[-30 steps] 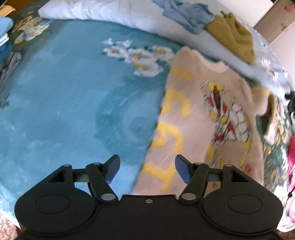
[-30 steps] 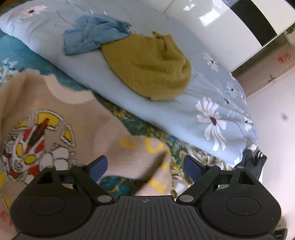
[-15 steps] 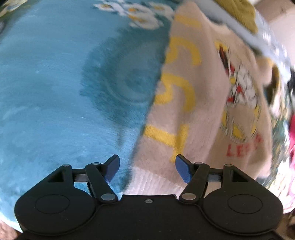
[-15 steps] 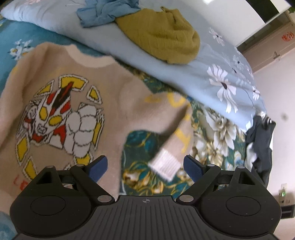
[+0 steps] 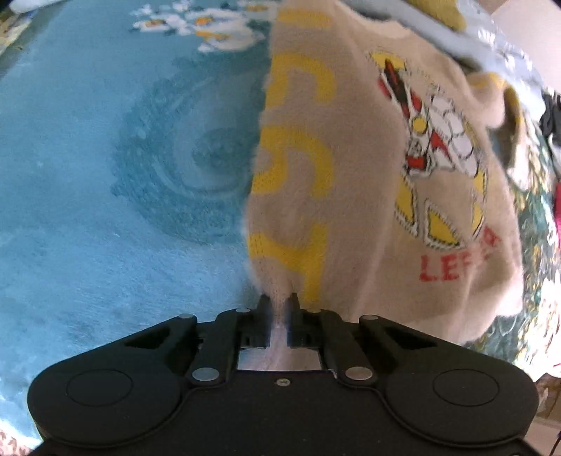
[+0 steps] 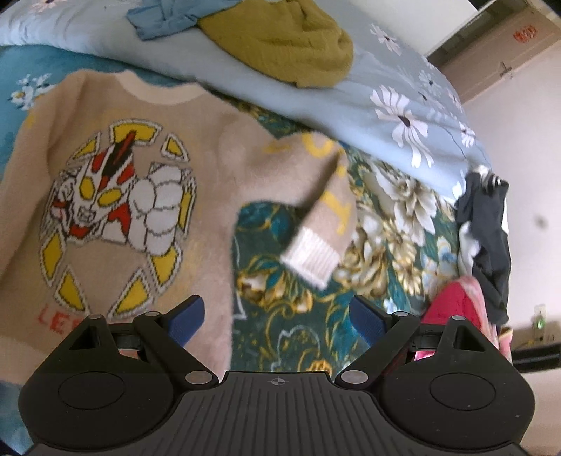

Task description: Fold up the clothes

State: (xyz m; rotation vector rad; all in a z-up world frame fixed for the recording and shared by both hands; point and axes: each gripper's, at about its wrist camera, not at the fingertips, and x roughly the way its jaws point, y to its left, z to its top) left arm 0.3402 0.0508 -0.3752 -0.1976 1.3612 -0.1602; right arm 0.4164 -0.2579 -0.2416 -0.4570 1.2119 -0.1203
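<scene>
A beige fleece sweater (image 5: 368, 182) with a robot picture and yellow letters lies face up on the bed. My left gripper (image 5: 278, 303) is shut on the end of its left sleeve, which lies along the body. In the right wrist view the sweater (image 6: 115, 196) fills the left; its other sleeve bends out to the right and ends in a white cuff (image 6: 312, 257). My right gripper (image 6: 277, 319) is open and empty, above the sweater's right edge and below the cuff.
A turquoise blanket (image 5: 105, 175) lies left of the sweater, a floral bedspread (image 6: 385, 224) to the right. A pale blue duvet (image 6: 350, 105) at the back carries a mustard sweater (image 6: 280, 38) and a blue garment (image 6: 164, 17). Dark (image 6: 487, 238) and red (image 6: 452, 305) clothes sit far right.
My left gripper has gone from open to shut on the left sleeve end. My right gripper has drawn back from the right sleeve, so the cuff and more of the sweater show.
</scene>
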